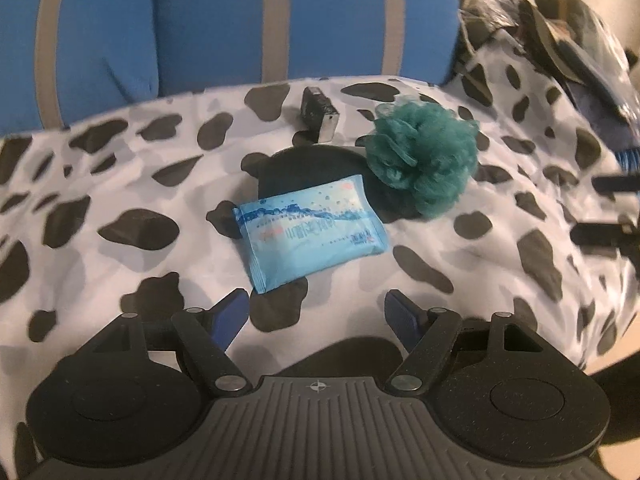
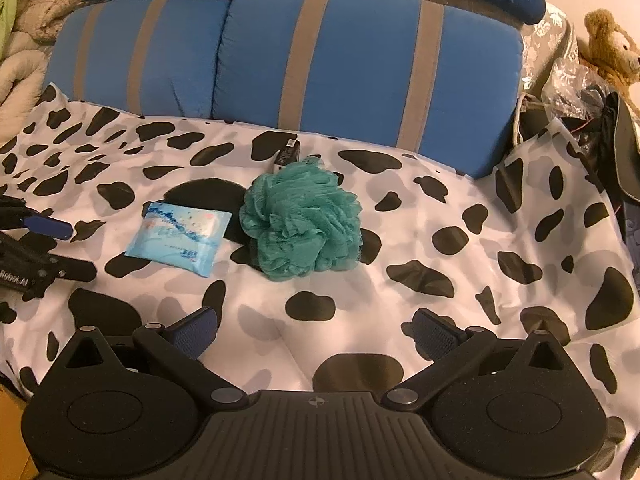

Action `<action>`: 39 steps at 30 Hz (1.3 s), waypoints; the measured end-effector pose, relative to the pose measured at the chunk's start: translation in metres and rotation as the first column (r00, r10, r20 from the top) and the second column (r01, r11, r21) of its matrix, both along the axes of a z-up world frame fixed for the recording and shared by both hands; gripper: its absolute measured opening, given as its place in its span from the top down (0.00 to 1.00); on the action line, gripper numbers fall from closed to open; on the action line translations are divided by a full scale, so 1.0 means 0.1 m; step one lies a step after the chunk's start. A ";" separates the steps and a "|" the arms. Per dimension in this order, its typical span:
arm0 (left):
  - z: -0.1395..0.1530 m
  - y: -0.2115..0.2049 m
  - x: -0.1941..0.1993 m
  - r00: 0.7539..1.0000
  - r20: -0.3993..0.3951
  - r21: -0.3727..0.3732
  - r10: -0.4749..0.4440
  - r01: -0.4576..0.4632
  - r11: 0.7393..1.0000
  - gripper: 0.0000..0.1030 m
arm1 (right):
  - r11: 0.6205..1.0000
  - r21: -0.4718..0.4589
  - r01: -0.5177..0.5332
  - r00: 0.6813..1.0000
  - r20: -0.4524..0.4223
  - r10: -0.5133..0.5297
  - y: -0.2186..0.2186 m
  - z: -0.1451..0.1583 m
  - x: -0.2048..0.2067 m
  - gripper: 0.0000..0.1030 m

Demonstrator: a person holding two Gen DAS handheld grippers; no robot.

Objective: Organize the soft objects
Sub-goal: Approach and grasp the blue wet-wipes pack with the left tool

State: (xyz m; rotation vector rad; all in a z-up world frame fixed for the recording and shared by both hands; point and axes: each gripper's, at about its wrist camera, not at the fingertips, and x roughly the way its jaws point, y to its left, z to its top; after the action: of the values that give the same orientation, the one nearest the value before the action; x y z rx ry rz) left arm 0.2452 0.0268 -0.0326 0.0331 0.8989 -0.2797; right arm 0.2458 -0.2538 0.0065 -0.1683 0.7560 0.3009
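Observation:
A light blue pack of wipes (image 1: 312, 232) lies flat on the cow-print sheet (image 1: 120, 184), just ahead of my left gripper (image 1: 318, 318), which is open and empty. A teal mesh bath pouf (image 1: 426, 160) sits right of the pack, touching a small black box (image 1: 320, 114) behind it. In the right wrist view the pouf (image 2: 304, 224) is ahead of my open, empty right gripper (image 2: 316, 332), with the pack (image 2: 180, 236) to its left and the box (image 2: 287, 156) behind it. The left gripper (image 2: 36, 236) shows at the left edge.
Blue pillows with grey stripes (image 2: 320, 64) line the back of the bed. A brown teddy bear (image 2: 612, 48) and dark clutter with plastic wrap (image 2: 592, 120) sit at the right. Quilted bedding (image 2: 24, 28) is piled at the back left.

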 end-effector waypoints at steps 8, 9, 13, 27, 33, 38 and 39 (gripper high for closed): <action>-0.12 0.08 0.29 1.000 -0.031 -0.037 -0.001 0.000 0.999 0.28 | 1.000 0.001 -0.025 1.000 -0.012 0.025 0.01 -0.03 0.13 0.00; -0.13 0.10 0.33 0.999 -0.036 -0.043 0.006 -0.007 0.999 0.28 | 1.000 0.005 -0.023 1.000 -0.014 0.023 0.01 -0.03 0.15 0.00; -0.15 0.17 0.47 0.999 -0.046 -0.095 0.018 -0.022 0.995 0.28 | 1.000 0.027 -0.011 1.000 -0.025 0.011 -0.01 -0.02 0.21 0.00; -0.61 0.51 0.91 0.987 -0.155 -0.336 0.045 -0.095 0.937 0.29 | 0.998 0.066 0.005 0.996 -0.089 0.001 -0.04 -0.13 0.29 0.00; -0.71 0.58 0.95 0.995 -0.101 -0.426 0.013 -0.055 0.903 0.30 | 0.996 0.086 0.011 0.994 -0.113 -0.001 -0.05 -0.15 0.33 0.00; -0.77 0.61 0.98 0.996 -0.088 -0.483 0.021 -0.061 0.873 0.37 | 0.997 0.081 -0.008 0.993 -0.115 0.018 0.00 -0.15 0.33 0.00; -0.77 0.61 0.99 0.995 -0.092 -0.486 0.027 -0.068 0.871 0.50 | 0.997 0.080 -0.012 0.993 -0.115 0.022 0.01 -0.15 0.33 0.00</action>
State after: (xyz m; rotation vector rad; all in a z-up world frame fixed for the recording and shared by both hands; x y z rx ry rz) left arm 0.3438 0.0882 -0.1091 -0.4758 0.8875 -0.4601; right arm 0.2787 -0.2529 -0.0086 -0.0833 0.8561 0.3584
